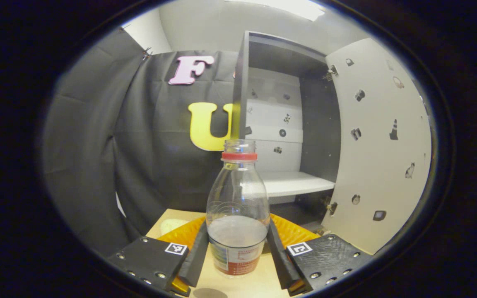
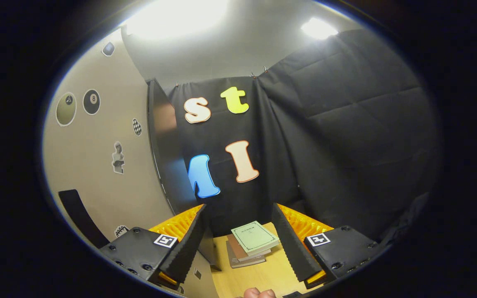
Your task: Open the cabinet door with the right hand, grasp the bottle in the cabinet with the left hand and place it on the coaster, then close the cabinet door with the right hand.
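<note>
My left gripper (image 1: 238,252) pinches the bottle (image 1: 237,215), upright and low over the worktop (image 1: 238,285), outside the cabinet (image 1: 280,124). The cabinet door (image 1: 381,145) stands open at right so the bottle could leave. My right gripper (image 2: 238,244), spread and empty, waits beside the door (image 2: 93,165), above stacked books (image 2: 251,244).

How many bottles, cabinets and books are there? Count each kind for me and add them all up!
Bottles: 1, the clear bottle with a red neck ring, between the left tool's fingers.
Cabinets: 1, the cabinet, its door swung open.
Books: 3, a stack of books on the table, green-covered one on top.
Total: 5
</note>
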Demonstrator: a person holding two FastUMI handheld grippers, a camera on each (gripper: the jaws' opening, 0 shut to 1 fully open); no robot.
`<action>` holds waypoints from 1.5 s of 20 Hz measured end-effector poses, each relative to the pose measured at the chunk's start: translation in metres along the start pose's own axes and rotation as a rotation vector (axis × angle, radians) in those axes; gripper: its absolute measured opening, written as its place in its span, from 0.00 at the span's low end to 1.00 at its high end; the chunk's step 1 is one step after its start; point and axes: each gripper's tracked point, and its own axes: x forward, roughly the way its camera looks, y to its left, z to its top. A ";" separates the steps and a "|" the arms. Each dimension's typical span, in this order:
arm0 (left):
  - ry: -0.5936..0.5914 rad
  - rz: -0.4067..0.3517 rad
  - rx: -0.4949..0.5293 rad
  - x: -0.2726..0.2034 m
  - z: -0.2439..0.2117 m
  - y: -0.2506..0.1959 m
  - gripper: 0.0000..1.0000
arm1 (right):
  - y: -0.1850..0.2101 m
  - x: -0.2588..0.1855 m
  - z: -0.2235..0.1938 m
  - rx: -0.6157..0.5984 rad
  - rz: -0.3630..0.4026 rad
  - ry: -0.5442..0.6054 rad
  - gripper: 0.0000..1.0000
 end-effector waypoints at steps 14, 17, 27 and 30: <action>0.062 0.139 0.017 -0.028 -0.178 0.062 0.72 | -0.008 -0.010 -0.008 0.006 -0.091 -0.010 0.98; 0.091 0.156 0.010 -0.023 -0.208 0.066 0.70 | -0.016 -0.015 -0.013 -0.028 -0.121 0.010 0.98; 0.088 0.144 0.010 -0.030 -0.240 0.061 0.74 | -0.025 -0.023 -0.016 -0.077 -0.147 0.021 0.98; 0.093 0.143 0.011 -0.031 -0.239 0.060 0.71 | -0.027 -0.027 -0.024 -0.088 -0.149 0.055 0.98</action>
